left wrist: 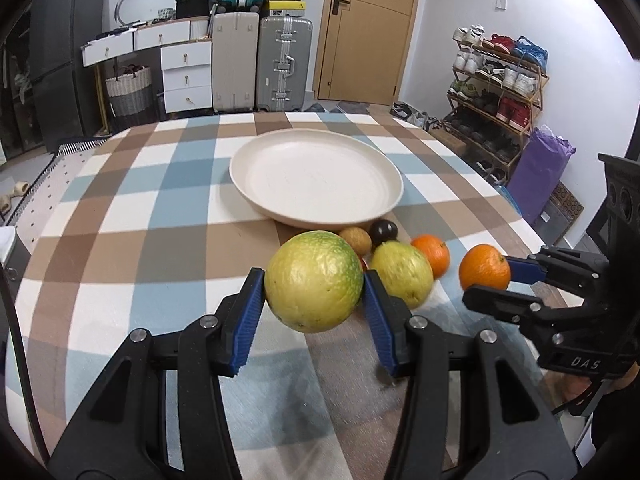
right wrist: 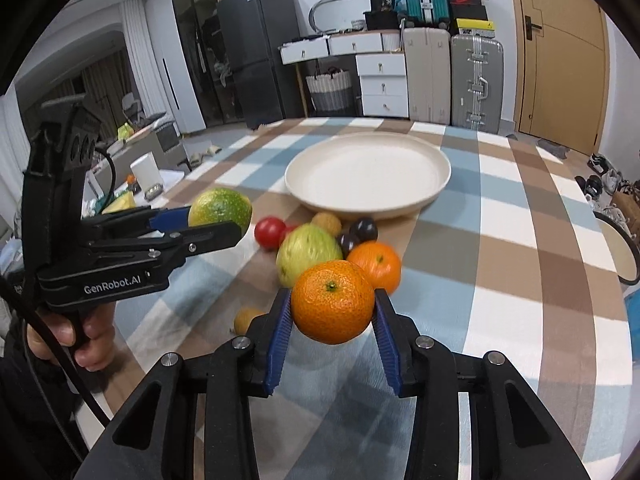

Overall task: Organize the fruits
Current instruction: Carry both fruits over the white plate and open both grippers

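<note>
Left gripper: pinches the yellow-green citrus at its widest girth, clear of the tablecloth.
Right gripper: clamps the orange mandarin across its middle, also off the cloth.
Handling: both fruits look firm, round and waxy, likely to roll or slip; the citrus is probably the heavier.
Plate: cream, bare, just beyond the fruit pile; likely destination.
Pile: green guava, second mandarin, tomato, dark plums, small tan fruits sit between grippers and plate, so carry over them.
</note>
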The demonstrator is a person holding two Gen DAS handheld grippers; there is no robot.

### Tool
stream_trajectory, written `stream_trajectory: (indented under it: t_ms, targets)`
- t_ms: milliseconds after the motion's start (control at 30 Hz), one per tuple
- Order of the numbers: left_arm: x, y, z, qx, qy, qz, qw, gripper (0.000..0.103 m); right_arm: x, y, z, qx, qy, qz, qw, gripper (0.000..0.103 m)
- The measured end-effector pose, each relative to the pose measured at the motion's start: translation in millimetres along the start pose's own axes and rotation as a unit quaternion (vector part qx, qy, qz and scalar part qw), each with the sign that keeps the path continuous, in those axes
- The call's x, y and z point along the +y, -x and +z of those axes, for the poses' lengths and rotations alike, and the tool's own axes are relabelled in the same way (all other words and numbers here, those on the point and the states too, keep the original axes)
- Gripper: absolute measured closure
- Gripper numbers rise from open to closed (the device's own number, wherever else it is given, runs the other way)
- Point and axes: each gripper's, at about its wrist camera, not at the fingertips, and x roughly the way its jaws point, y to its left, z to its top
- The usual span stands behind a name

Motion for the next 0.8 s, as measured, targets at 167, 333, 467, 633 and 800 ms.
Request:
stream_trajectory:
  t_ms: [167,333,467,633,800]
  targets:
    - [6.1,-6.7,11.9,-0.011,-0.003,0.005,0.9999,0.056,-7.4,-1.3,13.1,-0.021,-0.006,0.003,1.000,0.063]
    - [10.6,-14.5,25.3,-0.019,-0.003,0.011,0.9997,0.056,-19.8,-3.3,24.6,-0.040,-0.020,-0.005,0.999,0.063]
    - [9.7,-17.7,37.6,-0.035,-0.015,0.017,0.9991,0.056,-26.1,-5.0,36.2,-0.054,-0.021,-0.011,0.998,0.063]
    - [10.8,-29.1,50.0,-0.043,-0.015,0.022,0.9987,0.056,-32.9,-12.9,52.4,-0.069,-0.020,-0.011,0.997,0.063]
    - [13.4,-42.0,56.8,-0.043,-0.014,0.030,0.9985,0.056,-36.5,-23.4,62.6,-0.071,-0.018,-0.008,0.997,0.063]
